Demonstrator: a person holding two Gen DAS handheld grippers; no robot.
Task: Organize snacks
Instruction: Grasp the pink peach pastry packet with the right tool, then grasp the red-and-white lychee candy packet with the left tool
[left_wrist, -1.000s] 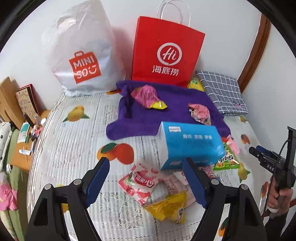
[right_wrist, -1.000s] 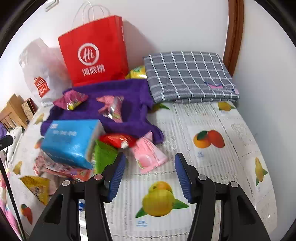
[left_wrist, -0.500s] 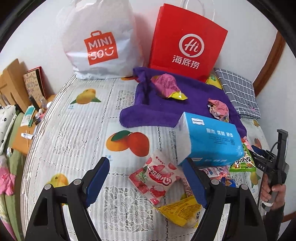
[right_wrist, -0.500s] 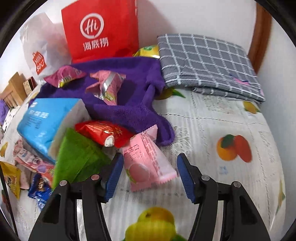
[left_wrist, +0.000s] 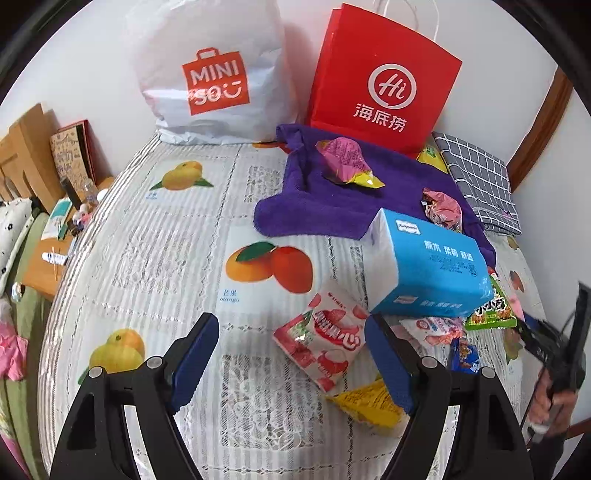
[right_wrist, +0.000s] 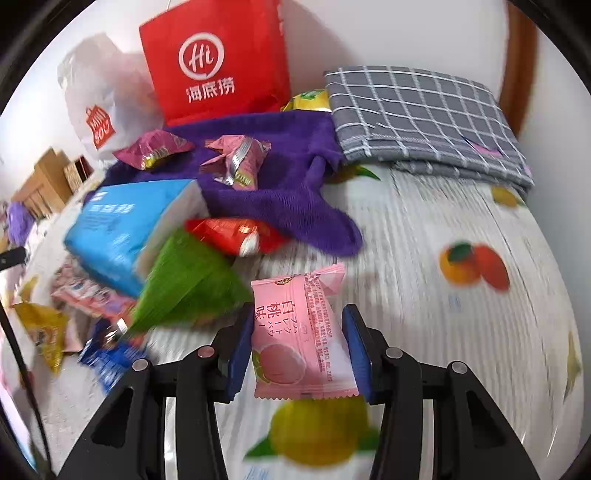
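Note:
A pink peach snack packet (right_wrist: 295, 332) lies between the blue pads of my right gripper (right_wrist: 298, 312). The jaws are closing and both pads touch the packet's sides; it looks sharp while the bed behind it is blurred. My left gripper (left_wrist: 290, 325) hangs open above a red-and-white strawberry snack packet (left_wrist: 325, 339), not touching it. A yellow packet (left_wrist: 369, 404) lies by its right finger. More snacks sit around a blue tissue pack (left_wrist: 428, 269): a green packet (right_wrist: 184, 288) and a red one (right_wrist: 229, 236).
A red paper bag (left_wrist: 384, 85) and a white Miniso bag (left_wrist: 214, 74) lean on the back wall. A purple towel (left_wrist: 325, 195) carries two pink wrapped snacks. A grey checked cloth (right_wrist: 417, 114) lies at the back right. A bedside shelf (left_wrist: 48, 258) stands to the left.
My right gripper has come down over the pink peach packet and its jaws have narrowed onto it. My left gripper has sunk a little toward the strawberry packet, still open.

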